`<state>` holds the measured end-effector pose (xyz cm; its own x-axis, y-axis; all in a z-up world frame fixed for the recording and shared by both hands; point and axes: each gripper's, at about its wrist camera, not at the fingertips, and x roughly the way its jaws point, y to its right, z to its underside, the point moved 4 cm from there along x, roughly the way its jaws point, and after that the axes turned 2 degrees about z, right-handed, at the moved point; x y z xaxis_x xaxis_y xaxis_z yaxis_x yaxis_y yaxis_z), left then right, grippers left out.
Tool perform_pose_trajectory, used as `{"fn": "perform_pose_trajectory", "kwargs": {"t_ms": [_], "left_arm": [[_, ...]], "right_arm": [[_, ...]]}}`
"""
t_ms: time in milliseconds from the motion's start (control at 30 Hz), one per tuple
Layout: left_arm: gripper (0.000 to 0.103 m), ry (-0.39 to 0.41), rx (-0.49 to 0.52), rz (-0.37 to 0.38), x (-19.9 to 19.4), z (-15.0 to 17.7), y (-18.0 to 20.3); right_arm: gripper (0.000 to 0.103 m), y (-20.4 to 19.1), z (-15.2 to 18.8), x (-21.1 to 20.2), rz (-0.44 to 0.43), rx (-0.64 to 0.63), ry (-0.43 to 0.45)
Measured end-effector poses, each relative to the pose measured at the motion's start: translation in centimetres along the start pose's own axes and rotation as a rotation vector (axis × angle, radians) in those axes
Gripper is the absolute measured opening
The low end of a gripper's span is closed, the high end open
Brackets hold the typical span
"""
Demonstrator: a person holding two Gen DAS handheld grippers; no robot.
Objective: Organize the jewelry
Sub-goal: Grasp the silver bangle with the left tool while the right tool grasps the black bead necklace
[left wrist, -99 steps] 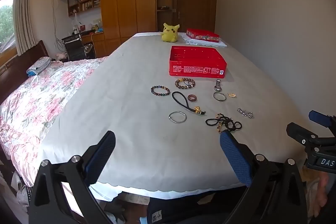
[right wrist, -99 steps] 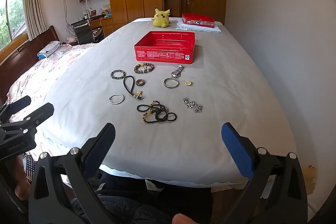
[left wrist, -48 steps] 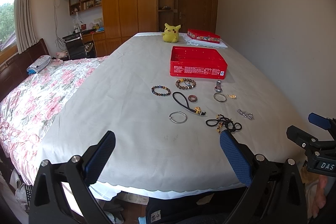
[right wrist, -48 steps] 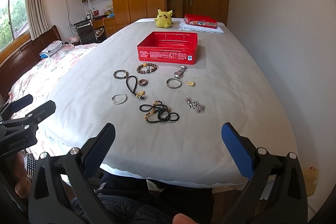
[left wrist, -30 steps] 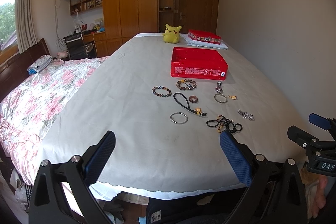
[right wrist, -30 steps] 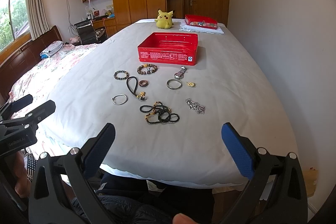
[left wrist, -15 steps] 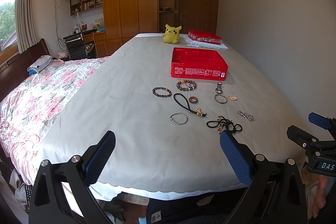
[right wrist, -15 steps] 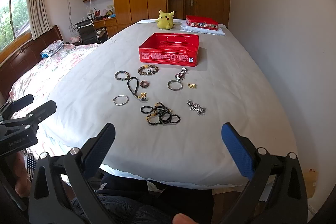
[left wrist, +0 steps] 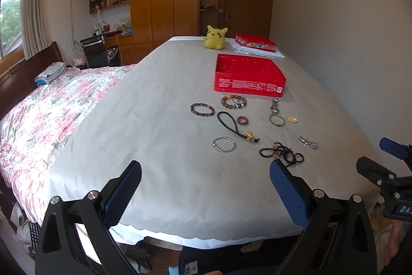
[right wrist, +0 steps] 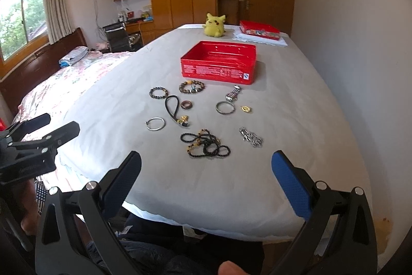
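Both grippers hover at the bed's (right wrist: 296,166) near edge, left gripper (left wrist: 205,179) and right gripper (right wrist: 206,172) each with jaws spread, holding nothing. Jewelry lies loose on the white sheet: bead bracelets (right wrist: 191,87), silver bangle (right wrist: 155,124), black necklace (right wrist: 206,143), chain (right wrist: 251,137). Red tin (right wrist: 219,62) sits open just behind them.

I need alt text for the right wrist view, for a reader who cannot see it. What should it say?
Bracelets, rings and a black bead necklace lie scattered on a white-covered table, in front of an open, empty red tin box. The open right gripper hangs near the table's edge, holding nothing. The left gripper shows at left, and a yellow plush toy sits at the far end.
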<state>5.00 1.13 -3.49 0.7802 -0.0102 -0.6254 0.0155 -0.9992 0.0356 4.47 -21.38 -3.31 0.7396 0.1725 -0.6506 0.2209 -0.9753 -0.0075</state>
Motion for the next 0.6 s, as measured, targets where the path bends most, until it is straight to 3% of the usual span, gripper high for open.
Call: {"fn": "perform_pose_trajectory", "kwargs": {"t_ms": [167, 300, 433, 533, 567, 600], "left_arm": [[0.099, 0.016, -0.006, 0.085, 1.9, 0.2, -0.2], [0.099, -0.017, -0.100, 0.299, 5.2, 1.0, -0.7], [0.099, -0.176, -0.026, 0.214, 10.1, 1.9, 0.0], [0.099, -0.213, 0.026, 0.172, 13.0, 1.9, 0.6], [0.099, -0.223, 0.030, 0.169, 13.9, 1.8, 0.6], [0.099, -0.235, 0.034, 0.174, 15.1, 1.7, 0.8]], "right_arm": [[0.100, 0.8, 0.0, 2.2, 0.015, -0.027, -0.002], [0.100, 1.8, 0.3, 4.8, -0.026, -0.029, -0.038], [0.100, 3.1, 0.8, 7.7, -0.076, 0.012, -0.095], [0.097, 3.3, 1.2, 9.5, -0.118, 0.020, -0.133], [0.086, 3.3, 1.4, 10.5, -0.135, 0.022, -0.155], [0.064, 3.3, 1.5, 11.1, -0.152, 0.024, -0.177]]}}
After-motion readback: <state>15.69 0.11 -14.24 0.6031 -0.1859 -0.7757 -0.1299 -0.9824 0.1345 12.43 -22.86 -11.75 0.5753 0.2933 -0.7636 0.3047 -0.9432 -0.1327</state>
